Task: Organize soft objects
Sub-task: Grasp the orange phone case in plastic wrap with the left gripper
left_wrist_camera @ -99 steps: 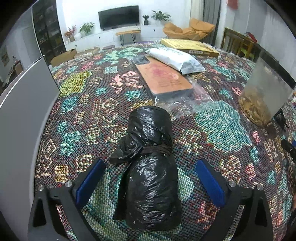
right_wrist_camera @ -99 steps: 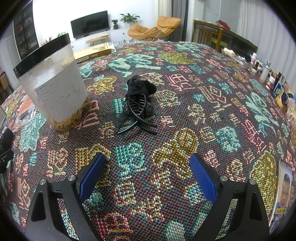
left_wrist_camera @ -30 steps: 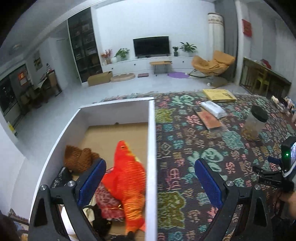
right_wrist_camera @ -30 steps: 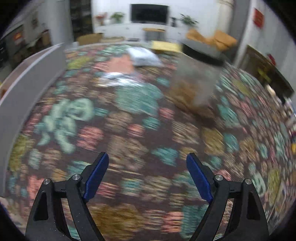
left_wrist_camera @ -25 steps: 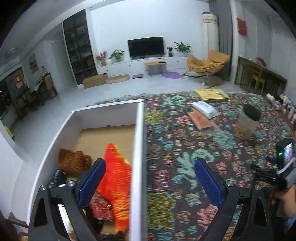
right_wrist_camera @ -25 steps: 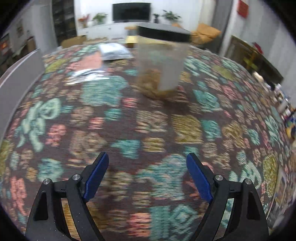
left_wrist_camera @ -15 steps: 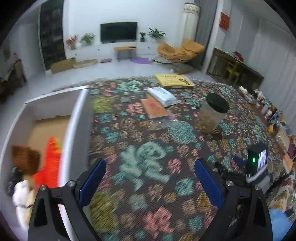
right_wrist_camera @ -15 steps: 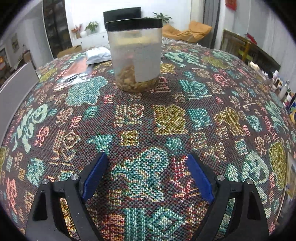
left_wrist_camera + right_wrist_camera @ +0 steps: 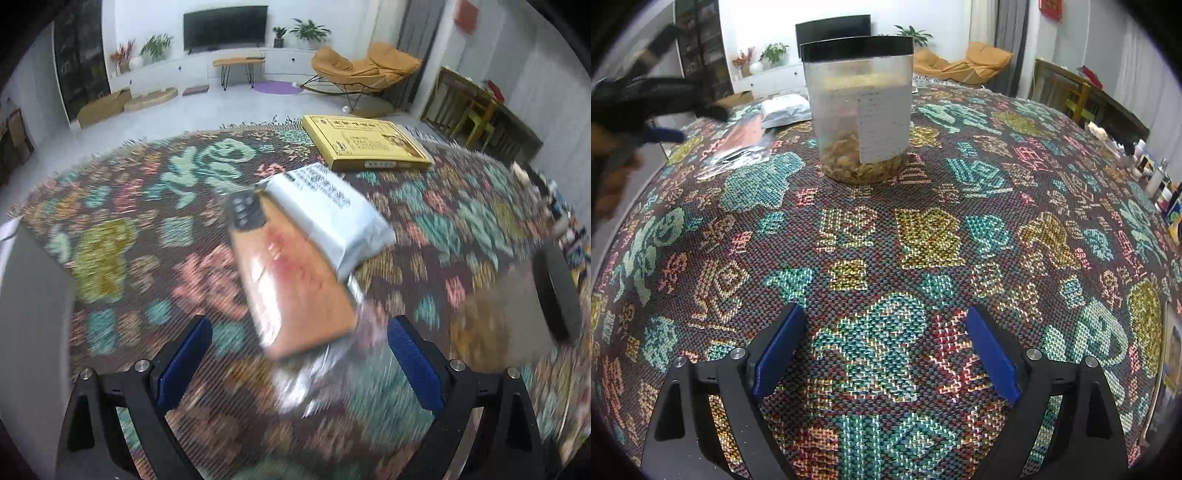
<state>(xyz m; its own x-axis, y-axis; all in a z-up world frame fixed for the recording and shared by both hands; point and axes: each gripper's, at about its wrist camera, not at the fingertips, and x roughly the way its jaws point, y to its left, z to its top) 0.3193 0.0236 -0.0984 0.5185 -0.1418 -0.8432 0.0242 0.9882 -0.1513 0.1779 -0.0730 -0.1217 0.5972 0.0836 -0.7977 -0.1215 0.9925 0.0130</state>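
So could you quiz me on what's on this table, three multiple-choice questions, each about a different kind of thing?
1. Where is the white pouch?
A. Between the yellow box and the orange packet
B. Inside the jar
C. On the armchair

2. What colour is the lid of the jar?
A. Red
B. Black
C. White

3. How are the right tongs?
A. Shut on the jar
B. Shut on cloth
C. Open, holding nothing

Answers: 1 A, the pouch lies between those two, overlapping the packet. 2 B, a black band caps the clear jar. 3 C, only the tablecloth shows between the blue pads.
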